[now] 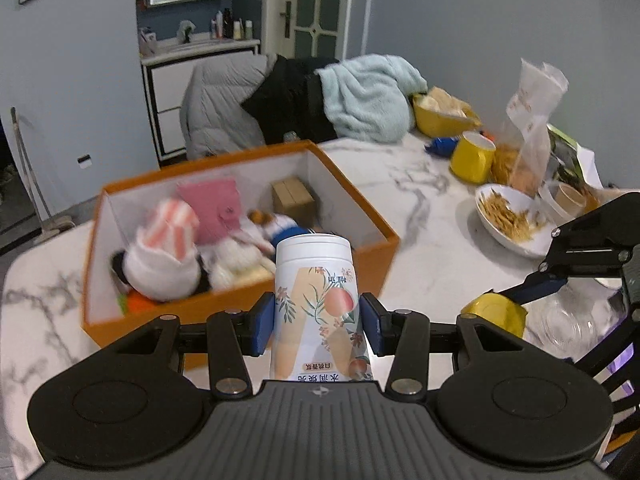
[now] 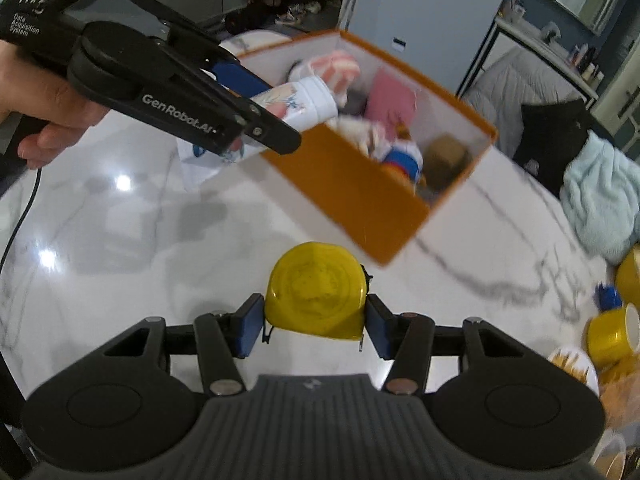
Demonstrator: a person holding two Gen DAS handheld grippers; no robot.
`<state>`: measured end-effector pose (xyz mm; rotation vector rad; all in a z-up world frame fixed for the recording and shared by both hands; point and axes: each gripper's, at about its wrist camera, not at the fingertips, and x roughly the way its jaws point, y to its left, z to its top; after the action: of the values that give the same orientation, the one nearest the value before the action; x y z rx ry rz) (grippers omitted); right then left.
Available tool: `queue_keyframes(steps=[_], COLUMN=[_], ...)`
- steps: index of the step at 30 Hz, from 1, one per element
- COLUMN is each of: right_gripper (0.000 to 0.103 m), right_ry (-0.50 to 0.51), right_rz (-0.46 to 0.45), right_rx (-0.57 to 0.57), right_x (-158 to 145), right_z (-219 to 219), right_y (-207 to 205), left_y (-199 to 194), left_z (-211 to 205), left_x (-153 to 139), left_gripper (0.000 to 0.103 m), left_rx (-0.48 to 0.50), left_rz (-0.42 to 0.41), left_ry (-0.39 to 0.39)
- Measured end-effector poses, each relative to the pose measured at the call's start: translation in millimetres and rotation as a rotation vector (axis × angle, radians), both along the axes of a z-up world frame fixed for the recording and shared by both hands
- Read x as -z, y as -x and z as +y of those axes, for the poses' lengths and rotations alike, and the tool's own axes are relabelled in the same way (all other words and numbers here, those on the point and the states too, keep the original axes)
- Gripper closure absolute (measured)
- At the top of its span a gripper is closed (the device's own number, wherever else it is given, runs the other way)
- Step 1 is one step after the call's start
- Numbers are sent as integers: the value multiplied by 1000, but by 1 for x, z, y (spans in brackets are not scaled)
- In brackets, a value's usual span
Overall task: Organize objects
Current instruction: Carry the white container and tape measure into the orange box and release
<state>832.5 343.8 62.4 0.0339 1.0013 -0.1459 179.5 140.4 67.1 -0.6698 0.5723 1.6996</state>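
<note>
My left gripper (image 1: 318, 322) is shut on a white bottle with a peach print (image 1: 316, 300) and holds it above the table just before the near wall of the orange box (image 1: 248, 304). The box holds plush toys, a pink pouch and a small cardboard carton. My right gripper (image 2: 316, 322) is shut on a yellow tape measure (image 2: 318, 292) above the marble table, short of the orange box (image 2: 360, 196). The left gripper with the bottle (image 2: 296, 100) shows at the box's left rim in the right wrist view. The tape measure also shows in the left wrist view (image 1: 494, 312).
On the right of the marble table (image 1: 420, 200) stand a yellow mug (image 1: 472, 156), a yellow bowl (image 1: 440, 116), a white bowl of snacks (image 1: 508, 220), a plastic bag (image 1: 528, 120) and a clear glass dish (image 1: 568, 320). Clothes lie heaped on the chairs behind (image 1: 360, 96).
</note>
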Motion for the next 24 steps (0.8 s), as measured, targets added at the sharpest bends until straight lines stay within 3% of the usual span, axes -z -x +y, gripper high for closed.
queue_keyframes(steps=[5,11,24], right_gripper=[47,47,47], right_ry=[39,60,87], right_rz=[-45,-121,-115], right_rx=[29,100,269], right_x=[-26,-46,8], right_z=[-9,-22,-70], right_y=[-36,-79,-125], left_y=[26,60,93], left_z=[5,18,50], left_x=[-19,-21,7], left_gripper=[50,50,50], left_rx=[-73,-177,-279], left_rz=[12,17,13], left_ry=[-42,-51,-33])
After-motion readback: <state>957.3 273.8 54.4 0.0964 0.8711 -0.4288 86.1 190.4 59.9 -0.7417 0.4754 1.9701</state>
